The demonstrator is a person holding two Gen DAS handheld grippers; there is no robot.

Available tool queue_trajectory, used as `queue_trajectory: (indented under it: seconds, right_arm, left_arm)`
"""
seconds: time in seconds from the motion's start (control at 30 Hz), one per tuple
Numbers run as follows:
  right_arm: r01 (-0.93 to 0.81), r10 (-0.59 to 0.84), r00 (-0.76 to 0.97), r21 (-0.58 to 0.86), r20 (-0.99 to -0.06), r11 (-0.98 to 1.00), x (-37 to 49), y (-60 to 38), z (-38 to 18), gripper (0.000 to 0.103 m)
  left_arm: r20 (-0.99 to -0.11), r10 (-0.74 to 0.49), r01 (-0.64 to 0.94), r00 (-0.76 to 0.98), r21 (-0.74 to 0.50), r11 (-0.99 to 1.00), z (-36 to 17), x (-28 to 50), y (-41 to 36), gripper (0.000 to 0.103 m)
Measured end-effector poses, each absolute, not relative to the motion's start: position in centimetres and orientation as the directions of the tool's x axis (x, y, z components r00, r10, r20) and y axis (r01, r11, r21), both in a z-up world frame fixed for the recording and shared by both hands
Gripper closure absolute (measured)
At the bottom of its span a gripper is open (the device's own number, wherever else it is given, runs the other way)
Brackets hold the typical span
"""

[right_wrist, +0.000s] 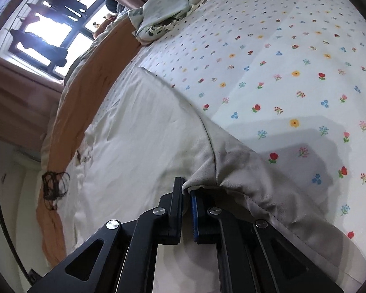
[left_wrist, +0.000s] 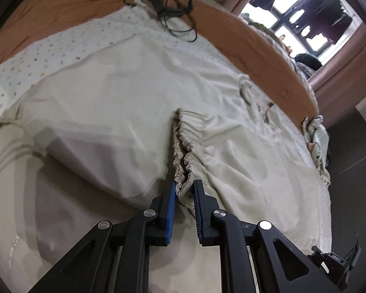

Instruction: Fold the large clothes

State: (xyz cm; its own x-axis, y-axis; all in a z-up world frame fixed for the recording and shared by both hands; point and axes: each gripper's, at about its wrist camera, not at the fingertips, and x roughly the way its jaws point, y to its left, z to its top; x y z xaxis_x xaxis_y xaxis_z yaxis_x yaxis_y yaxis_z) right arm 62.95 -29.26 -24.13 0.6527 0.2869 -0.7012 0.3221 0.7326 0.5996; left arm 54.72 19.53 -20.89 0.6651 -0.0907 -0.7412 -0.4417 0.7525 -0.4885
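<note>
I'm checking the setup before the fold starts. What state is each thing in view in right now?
Left tongs: shut on the gathered elastic waistband.
Right tongs: shut on a fabric edge.
Beige garment: spread over the bed, wrinkled, unfolded.
Floral sheet: laid flat.
Black cord: lying in a tangle.
Small cloth pile: crumpled at the bed's far edge.

Both wrist views look steeply down, close over the same bed (left_wrist: 268, 48), sharing the beige garment (right_wrist: 146, 134).
</note>
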Motion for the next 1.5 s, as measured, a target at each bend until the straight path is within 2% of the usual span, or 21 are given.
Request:
queue_trajectory:
  seconds: [0.1,0.37,0.4,0.43,0.47,0.5,0.53,0.57,0.6,0.83,1.1,1.2,1.37,1.4,1.43,1.5]
  right_arm:
    - [0.334,0.281,0.66,0.607,-0.697,0.721,62.8,-30.0,-24.3,0.096]
    - [0.37,0.274,0.681,0.642,-0.679,0.672,62.2,-32.2,-24.5,0.094]
    - [0.371,0.286,0.676,0.649,-0.679,0.665,62.2,-32.3,-24.6,0.091]
    - [0.371,0.305,0.671,0.663,-0.676,0.651,62.2,-32.4,-24.6,0.083]
    - [0.367,0.342,0.671,0.695,-0.658,0.618,62.0,-32.6,-24.6,0.076]
    - [0.361,0.367,0.678,0.723,-0.637,0.588,61.7,-32.9,-24.6,0.058]
    - [0.356,0.386,0.693,0.754,-0.609,0.552,61.2,-33.2,-24.4,0.042]
    - [0.36,0.385,0.702,0.765,-0.599,0.534,60.7,-33.4,-24.2,0.037]
    - [0.367,0.371,0.715,0.77,-0.592,0.522,60.2,-33.7,-23.8,0.034]
    - [0.366,0.338,0.72,0.746,-0.606,0.557,59.6,-33.0,-22.7,0.034]
    - [0.32,0.321,0.717,0.701,-0.619,0.638,57.0,-31.0,-20.7,0.034]
    - [0.32,0.298,0.712,0.671,-0.636,0.669,54.9,-30.8,-20.3,0.034]
    - [0.292,0.32,0.717,0.683,-0.619,0.669,51.3,-31.2,-20.3,0.033]
    - [0.282,0.323,0.718,0.682,-0.617,0.675,50.4,-31.1,-20.3,0.029]
    - [0.277,0.325,0.717,0.681,-0.616,0.678,49.7,-31.0,-20.3,0.02]
    - [0.269,0.33,0.719,0.683,-0.612,0.679,47.8,-31.0,-20.4,0.01]
  left_arm:
    - [-0.752,-0.09,-0.443,0.653,-0.476,0.759,-20.9,54.8,19.1,0.082]
    - [-0.761,-0.113,-0.427,0.639,-0.473,0.77,-21.1,55.1,18.2,0.081]
    - [-0.762,-0.115,-0.432,0.637,-0.477,0.765,-21.1,55.1,18.3,0.075]
    - [-0.764,-0.115,-0.437,0.635,-0.478,0.762,-21.1,55.1,18.4,0.07]
    - [-0.763,-0.109,-0.447,0.637,-0.481,0.754,-21.0,54.9,18.6,0.054]
    - [-0.757,-0.1,-0.453,0.646,-0.486,0.748,-20.7,54.5,18.8,0.042]
    - [-0.75,-0.094,-0.454,0.654,-0.489,0.744,-20.6,54.3,18.9,0.037]
    - [-0.744,-0.084,-0.457,0.663,-0.491,0.741,-20.3,53.9,18.8,0.032]
    - [-0.74,-0.078,-0.457,0.668,-0.49,0.743,-20.0,53.7,18.8,0.032]
    - [-0.722,-0.1,-0.413,0.684,-0.497,0.763,-18.9,53.0,17.7,0.032]
    - [-0.673,-0.059,-0.396,0.737,-0.501,0.769,-15.4,48.4,17.5,0.031]
    - [-0.657,-0.029,-0.423,0.754,-0.519,0.743,-14.9,45.0,17.8,0.025]
    - [-0.659,0.009,-0.447,0.752,-0.5,0.742,-14.3,39.6,18.2,0.019]
    - [-0.657,0.01,-0.449,0.753,-0.504,0.738,-14.1,38.6,18.3,0.016]
    - [-0.654,0.01,-0.449,0.757,-0.508,0.735,-13.9,37.7,18.4,0.013]
    - [-0.634,0.027,-0.446,0.773,-0.513,0.733,-13.2,35.3,18.7,0.0]
